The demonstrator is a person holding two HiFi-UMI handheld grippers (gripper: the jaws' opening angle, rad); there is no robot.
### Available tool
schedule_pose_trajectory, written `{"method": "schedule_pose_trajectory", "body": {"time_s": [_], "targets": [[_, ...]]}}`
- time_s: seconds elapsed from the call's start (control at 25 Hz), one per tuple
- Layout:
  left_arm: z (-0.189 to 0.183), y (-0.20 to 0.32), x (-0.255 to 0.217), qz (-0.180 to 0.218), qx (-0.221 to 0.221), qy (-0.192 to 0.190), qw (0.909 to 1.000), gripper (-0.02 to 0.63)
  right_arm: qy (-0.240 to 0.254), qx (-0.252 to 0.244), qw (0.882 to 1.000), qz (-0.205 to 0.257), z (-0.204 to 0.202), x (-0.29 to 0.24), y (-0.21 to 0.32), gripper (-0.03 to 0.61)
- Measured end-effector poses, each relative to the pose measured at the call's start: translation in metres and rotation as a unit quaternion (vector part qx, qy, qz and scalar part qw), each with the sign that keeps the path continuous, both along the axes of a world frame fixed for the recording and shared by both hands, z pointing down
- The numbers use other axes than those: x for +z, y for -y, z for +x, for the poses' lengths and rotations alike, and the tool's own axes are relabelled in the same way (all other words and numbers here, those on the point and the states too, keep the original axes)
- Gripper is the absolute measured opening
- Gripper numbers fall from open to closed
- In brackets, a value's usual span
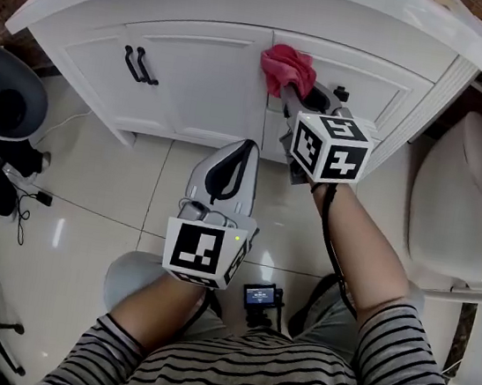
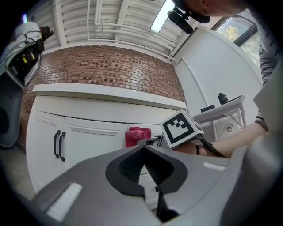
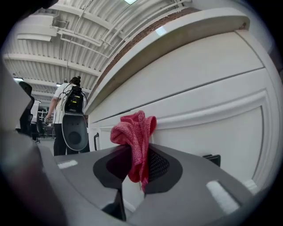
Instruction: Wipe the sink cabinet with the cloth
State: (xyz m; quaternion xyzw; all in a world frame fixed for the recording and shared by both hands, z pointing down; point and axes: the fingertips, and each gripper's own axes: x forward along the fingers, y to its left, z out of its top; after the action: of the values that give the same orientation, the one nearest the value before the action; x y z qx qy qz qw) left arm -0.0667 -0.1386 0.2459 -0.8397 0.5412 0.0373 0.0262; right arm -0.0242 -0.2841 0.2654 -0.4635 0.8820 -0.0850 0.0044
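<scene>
white sink cabinet (image 1: 213, 76) w/ a curved front takes up the top of the room, pale tiled floor (image 1: 87, 210) below it, toilet (image 1: 461, 209) off to the right. person in a striped top (image 1: 286, 380) holds both tools out. right gripper (image 3: 135, 165) is up at the cabinet front, jaws clamped on the red cloth (image 3: 135, 132). cloth is bunched above the jaws & touches the front near the top, just right of the centre seam. left gripper (image 2: 142, 164) sits lower, apart from the cabinet, jaws closed together w/ nothing btwn them. black handles (image 1: 140, 65) on the left doors
</scene>
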Motion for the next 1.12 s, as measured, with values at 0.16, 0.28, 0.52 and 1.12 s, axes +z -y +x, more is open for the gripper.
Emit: {"method": "schedule_pose_trajectory", "body": {"time_s": [0.16,0.28,0.52,1.12], "targets": [[0.001,0.000,0.001,-0.002,0.006,0.000,1.0000,-0.009,0.009,0.034,0.999,0.001,0.032,-0.001,0.001,0.071],[0.003,0.001,0.004,-0.006,0.009,0.001,0.9999,-0.009,0.011,0.063,0.998,0.008,0.060,-0.005,0.001,0.071],[0.008,0.003,0.012,-0.012,0.010,0.012,0.9998,-0.009,0.040,0.071,0.997,0.004,0.094,-0.007,-0.002,0.071],[0.020,0.002,0.019,-0.018,0.017,0.029,0.9993,-0.009,0.127,0.159,0.979,-0.020,0.200,0.000,-0.010,0.069]]}}
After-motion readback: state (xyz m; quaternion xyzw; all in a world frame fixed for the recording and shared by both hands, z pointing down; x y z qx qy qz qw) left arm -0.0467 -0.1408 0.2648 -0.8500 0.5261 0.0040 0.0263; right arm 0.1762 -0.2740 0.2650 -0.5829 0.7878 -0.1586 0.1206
